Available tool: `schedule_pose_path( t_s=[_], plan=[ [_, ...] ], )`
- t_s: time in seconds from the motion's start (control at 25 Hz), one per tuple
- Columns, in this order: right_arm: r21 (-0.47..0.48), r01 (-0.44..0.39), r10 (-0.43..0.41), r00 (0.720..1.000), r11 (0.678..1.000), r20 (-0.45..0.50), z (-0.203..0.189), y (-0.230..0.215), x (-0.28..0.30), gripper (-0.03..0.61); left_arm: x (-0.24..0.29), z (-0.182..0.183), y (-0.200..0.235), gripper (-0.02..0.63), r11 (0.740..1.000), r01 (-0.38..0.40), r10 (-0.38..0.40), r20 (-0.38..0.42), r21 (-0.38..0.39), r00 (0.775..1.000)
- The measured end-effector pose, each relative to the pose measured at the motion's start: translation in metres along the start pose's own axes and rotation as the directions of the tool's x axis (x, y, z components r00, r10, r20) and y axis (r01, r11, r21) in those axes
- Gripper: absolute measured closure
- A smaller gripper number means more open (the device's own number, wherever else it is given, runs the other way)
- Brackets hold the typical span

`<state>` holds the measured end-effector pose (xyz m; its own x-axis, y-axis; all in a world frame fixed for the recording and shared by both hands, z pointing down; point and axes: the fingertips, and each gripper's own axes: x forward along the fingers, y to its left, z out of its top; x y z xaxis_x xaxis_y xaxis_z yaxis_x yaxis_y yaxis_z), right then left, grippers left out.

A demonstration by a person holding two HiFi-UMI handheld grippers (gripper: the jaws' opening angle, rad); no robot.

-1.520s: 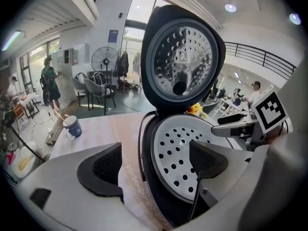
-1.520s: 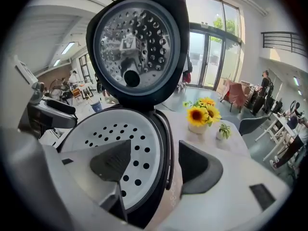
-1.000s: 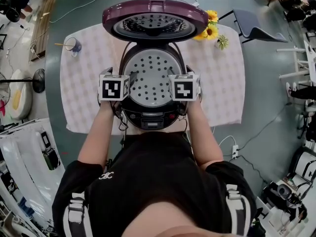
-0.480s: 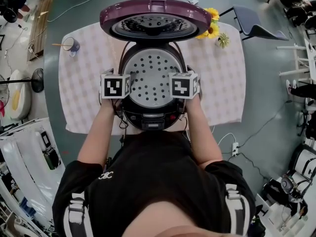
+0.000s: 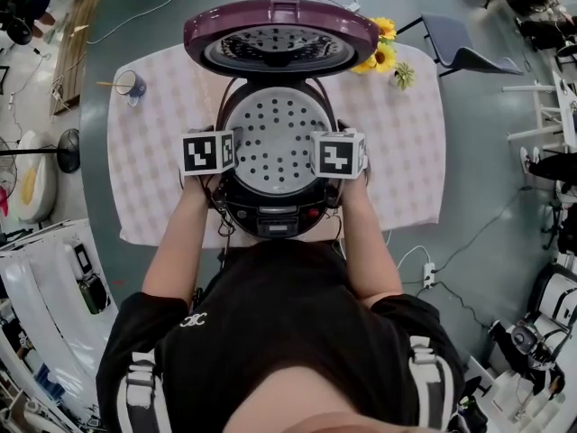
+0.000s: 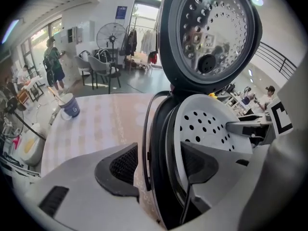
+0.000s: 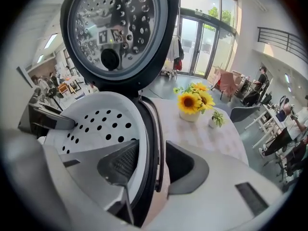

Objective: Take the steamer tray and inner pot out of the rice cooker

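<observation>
The rice cooker (image 5: 270, 213) stands open with its purple lid (image 5: 281, 34) tipped back. The white perforated steamer tray (image 5: 275, 138) sits in its mouth, and the inner pot beneath is hidden. My left gripper (image 5: 216, 152) straddles the cooker's left rim. In the left gripper view its jaws (image 6: 161, 158) are closing, one pad inside on the tray (image 6: 211, 124) and the other outside with a gap. My right gripper (image 5: 335, 154) straddles the right rim. In the right gripper view its jaws (image 7: 151, 165) are also closing, the inner pad by the tray (image 7: 96, 124) and the outer just clear.
The cooker stands on a table with a checked cloth (image 5: 406, 152). A blue mug (image 5: 133, 83) is at the far left and a sunflower vase (image 5: 383, 52) at the far right. A grey chair (image 5: 469, 50) stands beyond the table. The cooker's wire carry handle (image 6: 147, 129) runs outside the rim.
Both grippers stay at the cooker's two sides with only a slight shift. The left marker cube has rolled a little.
</observation>
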<state>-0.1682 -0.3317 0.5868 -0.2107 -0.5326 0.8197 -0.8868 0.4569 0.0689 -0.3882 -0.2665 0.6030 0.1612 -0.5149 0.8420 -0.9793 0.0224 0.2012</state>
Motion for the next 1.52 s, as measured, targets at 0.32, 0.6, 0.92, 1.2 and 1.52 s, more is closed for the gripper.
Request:
schedule_pose_path(
  t_s=[0.32, 0.6, 0.92, 1.2, 1.52],
  plan=[
    [0.028, -0.011, 0.008, 0.996, 1.0, 0.091, 0.013, 0.0, -0.028, 0.42, -0.026, 0.015, -0.009, 0.377, 1.0, 0.001, -0.001, 0.094, 0.003, 0.996],
    [0.017, 0.0, -0.004, 0.976, 1.0, 0.217, 0.031, 0.002, -0.066, 0.444, -0.068, 0.03, -0.019, 0.408, 1.0, -0.005, 0.0, 0.211, 0.024, 0.977],
    [0.015, -0.006, 0.001, 0.944, 1.0, 0.33, 0.041, 0.012, -0.11, 0.522, -0.109, 0.039, -0.041, 0.505, 0.995, 0.044, -0.07, 0.327, 0.088, 0.942],
    [0.046, 0.017, -0.034, 0.907, 0.999, 0.419, 0.043, 0.007, -0.151, 0.561, -0.136, 0.042, -0.07, 0.588, 0.98, 0.089, -0.153, 0.388, 0.179, 0.909],
    [0.102, 0.063, -0.1, 0.901, 0.993, 0.422, 0.022, -0.017, -0.176, 0.565, -0.139, 0.039, -0.105, 0.588, 0.959, 0.144, -0.231, 0.381, 0.243, 0.896]
  ],
)
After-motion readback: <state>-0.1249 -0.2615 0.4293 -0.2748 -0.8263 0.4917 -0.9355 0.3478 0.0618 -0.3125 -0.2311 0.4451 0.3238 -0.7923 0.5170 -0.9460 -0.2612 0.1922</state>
